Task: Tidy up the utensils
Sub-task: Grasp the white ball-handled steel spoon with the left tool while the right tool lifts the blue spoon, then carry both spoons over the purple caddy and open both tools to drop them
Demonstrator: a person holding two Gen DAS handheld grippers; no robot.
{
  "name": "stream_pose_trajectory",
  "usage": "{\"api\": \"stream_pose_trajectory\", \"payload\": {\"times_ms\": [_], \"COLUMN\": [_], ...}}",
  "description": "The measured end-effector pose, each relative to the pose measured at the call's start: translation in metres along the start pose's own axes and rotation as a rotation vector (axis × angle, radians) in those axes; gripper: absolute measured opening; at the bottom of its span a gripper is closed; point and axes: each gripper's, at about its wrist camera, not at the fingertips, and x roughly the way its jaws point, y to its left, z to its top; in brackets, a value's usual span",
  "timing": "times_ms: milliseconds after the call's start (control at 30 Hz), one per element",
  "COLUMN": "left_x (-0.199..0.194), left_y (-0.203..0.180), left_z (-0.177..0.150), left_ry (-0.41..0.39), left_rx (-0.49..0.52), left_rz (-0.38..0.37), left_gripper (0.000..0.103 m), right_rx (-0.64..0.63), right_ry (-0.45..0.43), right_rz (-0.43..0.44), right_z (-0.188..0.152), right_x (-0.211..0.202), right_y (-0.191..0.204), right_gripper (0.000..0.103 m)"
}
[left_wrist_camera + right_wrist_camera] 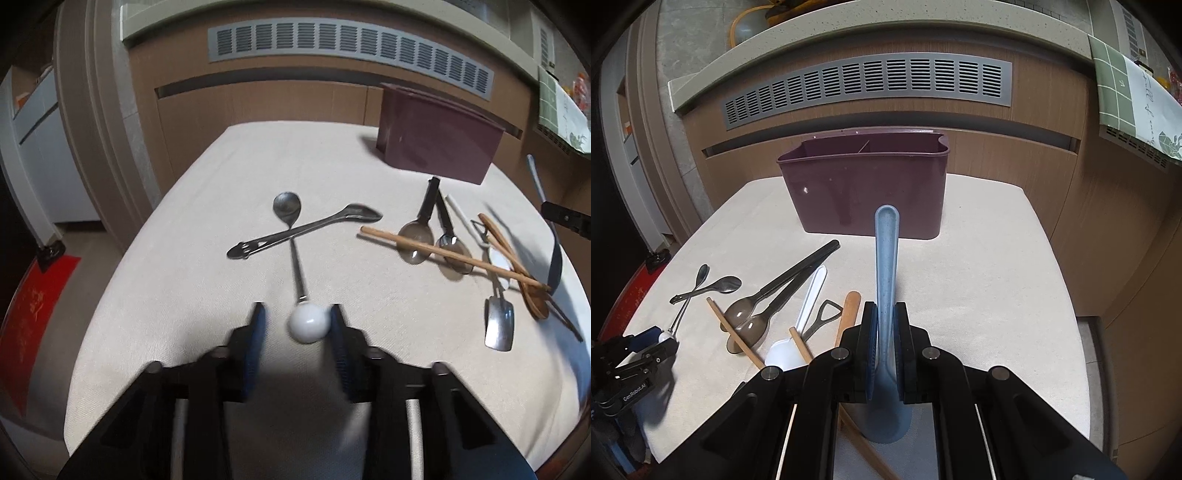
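- The pale blue spoon is matte plastic with a long handle, clamped between the right gripper fingers, lifted above the tabletop middle, handle pointing at the holder.
- The left gripper stands apart around the white-knobbed spoon near the front edge.
- The maroon holder stands at the far edge; its contents are hidden.

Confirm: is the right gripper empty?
No, the right gripper is shut on the blue spoon, whose handle points toward the maroon caddy.
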Motion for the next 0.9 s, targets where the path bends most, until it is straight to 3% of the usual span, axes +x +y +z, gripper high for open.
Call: {"api": "stream_pose_trajectory", "payload": {"times_ms": [167,367,600,767,900], "left_x": [-0.017,-0.060,-0.074,-0.071,-0.085], "left_y": [0.005,-0.002,-0.018,-0.031,-0.037], "left_z": [0.009,0.049,0.099,0.118,0.156], "left_ry": [-0.089,-0.250,-0.263,-0.217,-0.258], "left_rx": [-0.001,0.055,0.050,0.034,0.012], "left_rz": [-0.024,-0.067,-0.169,-0.279,-0.386], "left_gripper": [0.023,0.022,0.022,0.022,0.022], "right_rx": [-0.002,0.000,-0.007,-0.013,-0.022], "right_ry": [-0.001,-0.019,-0.052,-0.058,-0.130], "right_rz": [-0.001,0.006,0.027,0.039,0.051], "right_z": [0.000,0.005,0.017,0.025,0.050], "right_x": [0.000,-0.007,-0.016,-0.020,-0.038], "right_y": [-0.003,-0.005,-0.004,-0.003,-0.003], "right_gripper": [0.007,0.007,0.007,0.007,0.007]}}
